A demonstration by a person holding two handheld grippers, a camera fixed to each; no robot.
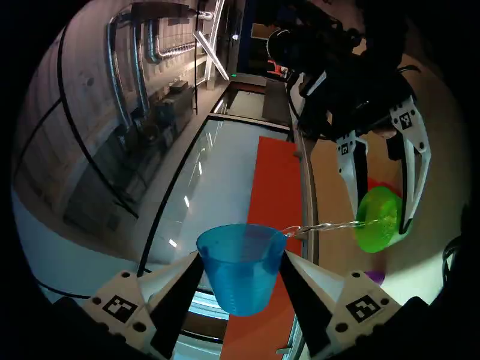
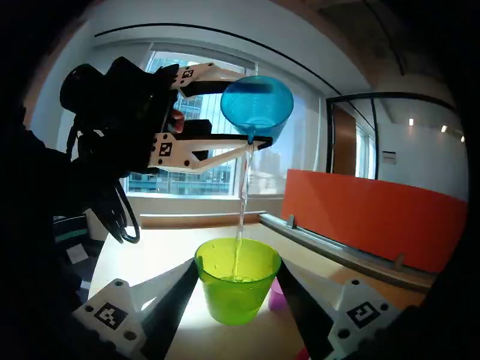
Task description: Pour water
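- Two cups were held, one in each pair of tongs: the left tongs [image 1: 241, 257] were closed onto both sides of a blue cup [image 1: 242, 273], and the right tongs [image 2: 237, 273] clamped a green cup [image 2: 237, 282] the same way.
- The blue cup was tipped above the green cup, and a thin stream of water [image 2: 242, 192] fell into it.
- The green cup stood upright over the pale worktop [image 2: 162, 240]; whether it touched the worktop I could not tell.

A white two-finger left gripper [image 1: 240, 259] and a matching white right gripper [image 2: 237, 267] were lined with black inner finger pads [image 1: 177, 294]. Square black-and-white markers [image 1: 120, 307] and dark round screws [image 1: 139, 327] were set on the fingers. A bulky black housing [image 2: 120, 102] was trailed by looped black cables [image 2: 114, 210].
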